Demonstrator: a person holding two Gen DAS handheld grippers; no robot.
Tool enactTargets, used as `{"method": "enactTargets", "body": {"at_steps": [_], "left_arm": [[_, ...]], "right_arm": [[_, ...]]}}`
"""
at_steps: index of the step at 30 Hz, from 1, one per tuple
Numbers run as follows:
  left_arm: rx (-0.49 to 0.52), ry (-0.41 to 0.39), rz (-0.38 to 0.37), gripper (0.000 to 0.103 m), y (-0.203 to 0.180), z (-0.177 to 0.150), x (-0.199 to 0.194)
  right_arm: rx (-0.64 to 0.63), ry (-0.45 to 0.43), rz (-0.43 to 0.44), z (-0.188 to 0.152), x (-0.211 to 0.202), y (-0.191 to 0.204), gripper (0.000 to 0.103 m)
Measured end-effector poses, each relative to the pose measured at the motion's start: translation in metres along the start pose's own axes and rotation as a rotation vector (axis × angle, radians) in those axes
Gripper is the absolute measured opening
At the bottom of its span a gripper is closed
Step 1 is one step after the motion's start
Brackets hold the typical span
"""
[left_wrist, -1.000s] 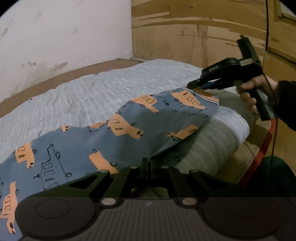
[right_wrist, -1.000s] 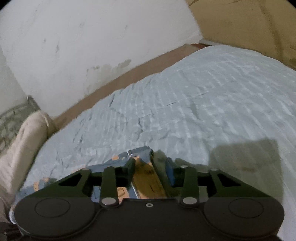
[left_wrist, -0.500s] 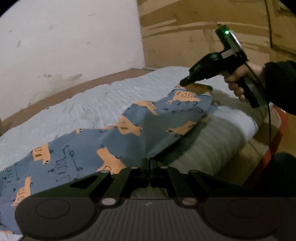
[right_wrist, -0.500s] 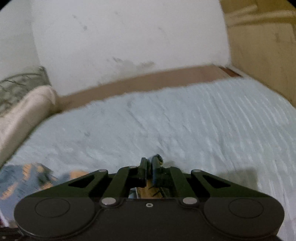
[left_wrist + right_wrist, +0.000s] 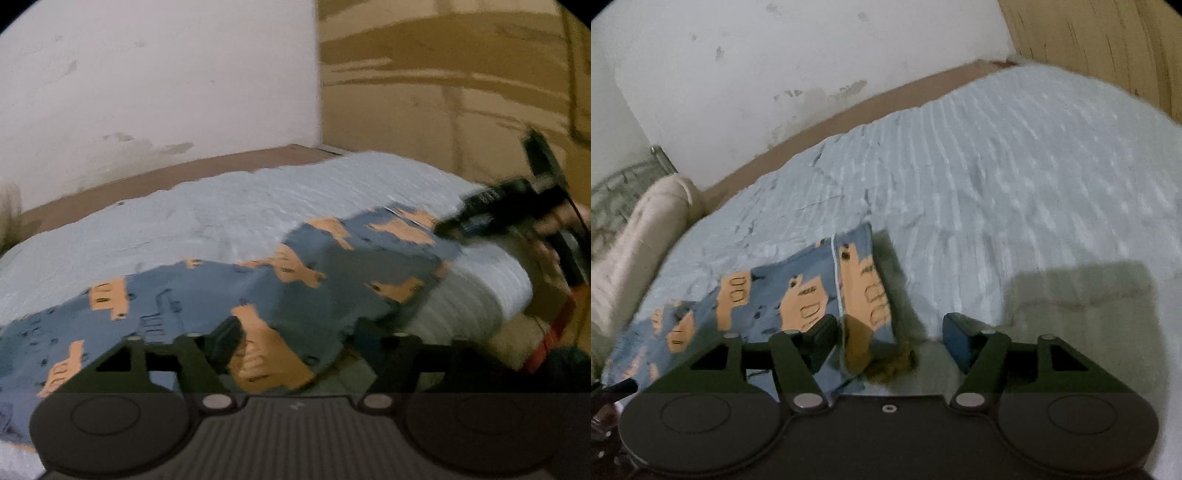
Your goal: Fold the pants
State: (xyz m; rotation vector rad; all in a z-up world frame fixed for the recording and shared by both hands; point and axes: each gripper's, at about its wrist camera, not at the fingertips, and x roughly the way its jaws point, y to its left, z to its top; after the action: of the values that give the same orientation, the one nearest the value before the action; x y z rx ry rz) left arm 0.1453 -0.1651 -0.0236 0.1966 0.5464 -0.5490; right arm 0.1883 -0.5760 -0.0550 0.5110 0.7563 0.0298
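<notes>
Blue pants (image 5: 332, 273) printed with orange cars lie spread along the near edge of a light blue bed (image 5: 240, 206). My left gripper (image 5: 295, 343) is at their near hem; its jaws are opening and the cloth lies loose between them. In the right wrist view the pants (image 5: 798, 295) end in a corner that rests between the spread fingers of my right gripper (image 5: 890, 336), whose jaws are also opening, pads off the cloth. From the left wrist view that right gripper (image 5: 495, 206) shows at the pants' far end, held by a hand.
A white wall (image 5: 147, 92) and a wooden panel (image 5: 443, 92) stand behind the bed. A cream bolster (image 5: 646, 229) lies at the bed's left side. The mattress edge (image 5: 491, 291) drops off at the right, with a red strip (image 5: 554, 328) below it.
Both grippers were shut on the pants' edges and have now opened and let go. The right gripper has sunk towards the bed, and the cloth now lies on the cover.
</notes>
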Motion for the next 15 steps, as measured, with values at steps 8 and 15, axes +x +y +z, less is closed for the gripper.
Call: {"method": "enactTargets", "body": {"at_steps": [8, 15], "left_arm": [[-0.154, -0.014, 0.16, 0.083, 0.043, 0.001, -0.01], [-0.211, -0.026, 0.267, 0.084, 0.079, -0.003, -0.025]], "right_arm": [[0.105, 0.0, 0.025, -0.013, -0.004, 0.008, 0.023], [-0.039, -0.158, -0.126, -0.007, -0.039, 0.047, 0.016]]}}
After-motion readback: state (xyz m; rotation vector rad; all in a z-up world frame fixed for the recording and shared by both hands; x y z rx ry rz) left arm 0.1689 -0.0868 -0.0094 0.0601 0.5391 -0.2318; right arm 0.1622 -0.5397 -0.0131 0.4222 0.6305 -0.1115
